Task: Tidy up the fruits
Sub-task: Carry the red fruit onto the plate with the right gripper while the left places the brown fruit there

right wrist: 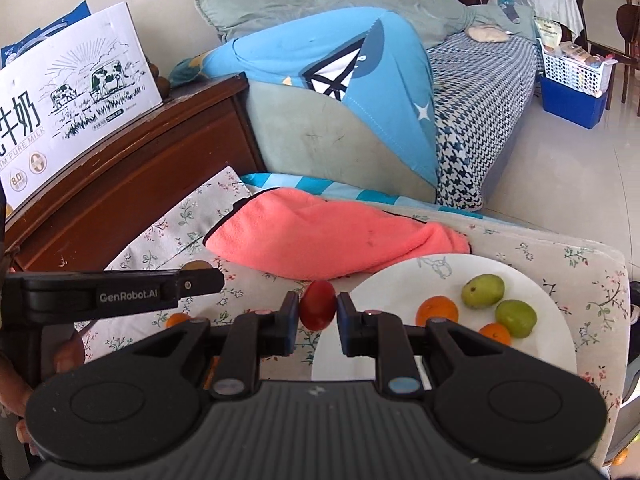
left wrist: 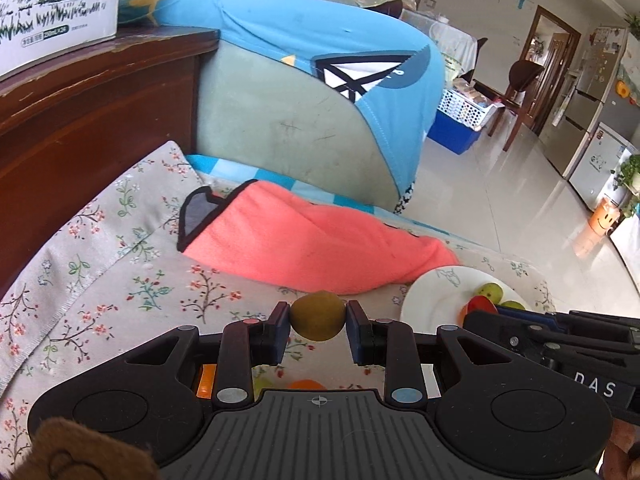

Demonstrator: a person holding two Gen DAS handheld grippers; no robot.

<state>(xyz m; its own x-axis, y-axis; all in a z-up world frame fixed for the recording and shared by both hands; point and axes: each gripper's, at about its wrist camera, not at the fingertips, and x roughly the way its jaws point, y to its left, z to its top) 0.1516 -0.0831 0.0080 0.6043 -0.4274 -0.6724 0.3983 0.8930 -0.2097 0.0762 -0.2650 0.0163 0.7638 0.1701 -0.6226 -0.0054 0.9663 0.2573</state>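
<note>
Left gripper point(left wrist: 319, 322) clamps a matte olive-brown kiwi point(left wrist: 318, 316) above the floral cloth point(left wrist: 120, 272); right gripper point(right wrist: 318, 311) clamps a glossy red plum point(right wrist: 318, 305). Beside it, the round white plate point(right wrist: 400, 276) carries two green plums point(right wrist: 483, 290) and two oranges point(right wrist: 437, 311).

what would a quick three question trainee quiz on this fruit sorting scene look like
1. True or false: the left gripper grips a brownish-green round fruit.
2. What does the right gripper hold? A) a green pear B) a small red oval fruit C) nothing
3. How many fruits lie on the round white plate?

Key: 1 true. 2 B. 3 four: two green fruits, two orange fruits.
</note>
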